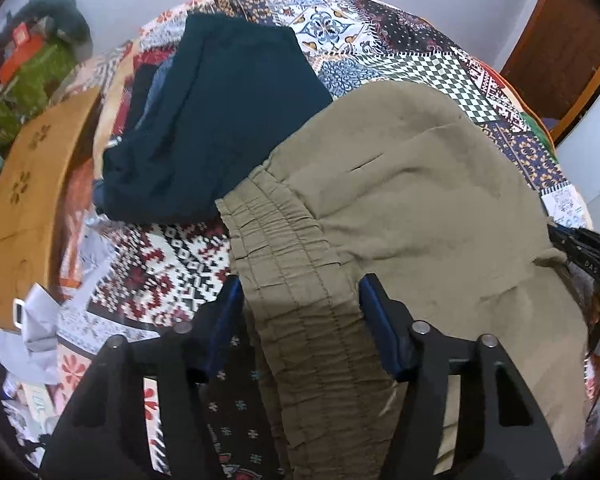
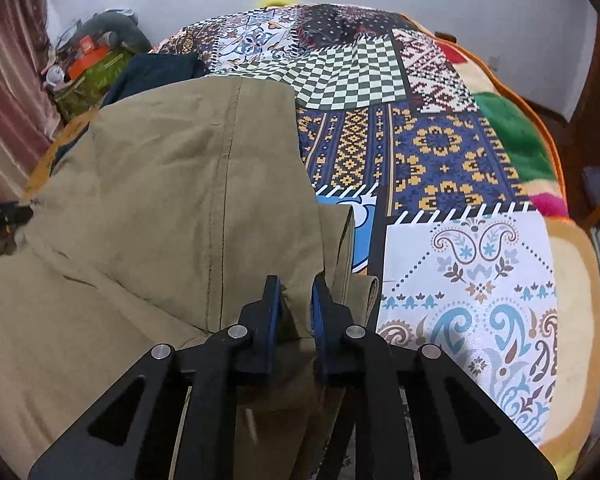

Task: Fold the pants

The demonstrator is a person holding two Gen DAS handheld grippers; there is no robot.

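two pairs of tongs are on the khaki pants (image 1: pixel 400 200) right now, one in each of your hands; the pants lie spread across the patchwork bedspread (image 2: pixel 440 152) on the bed, with the gathered elastic waistband (image 1: pixel 284 256) toward your left side and the leg fabric toward your right; your left tongs (image 1: pixel 300 300) stand wide, their blue pads (image 1: pixel 380 324) on either side of the waistband, which runs down between them; whether the pads actually press the cloth you cannot tell from the left wrist view, since a gap shows beside the left pad; your right tongs (image 2: pixel 294 300) are narrow, with a fold of the khaki cloth pinched between their blue pads (image 2: pixel 274 316), close to the pants' edge where a folded layer (image 2: pixel 352 256) peeks out beside the bedspread's white paisley patch (image 2: pixel 480 280); a long seam (image 2: pixel 220 200) runs up the pants away from the right tongs; a dark teal garment (image 1: pixel 220 120) lies on the bedspread just beyond the waistband, its edge touching or tucked under the khaki cloth; a mustard-coloured cloth (image 1: pixel 32 192) lies at the far left of the bed; a heap of clutter with a green item and an orange box (image 2: pixel 88 56) sits near the wall behind.
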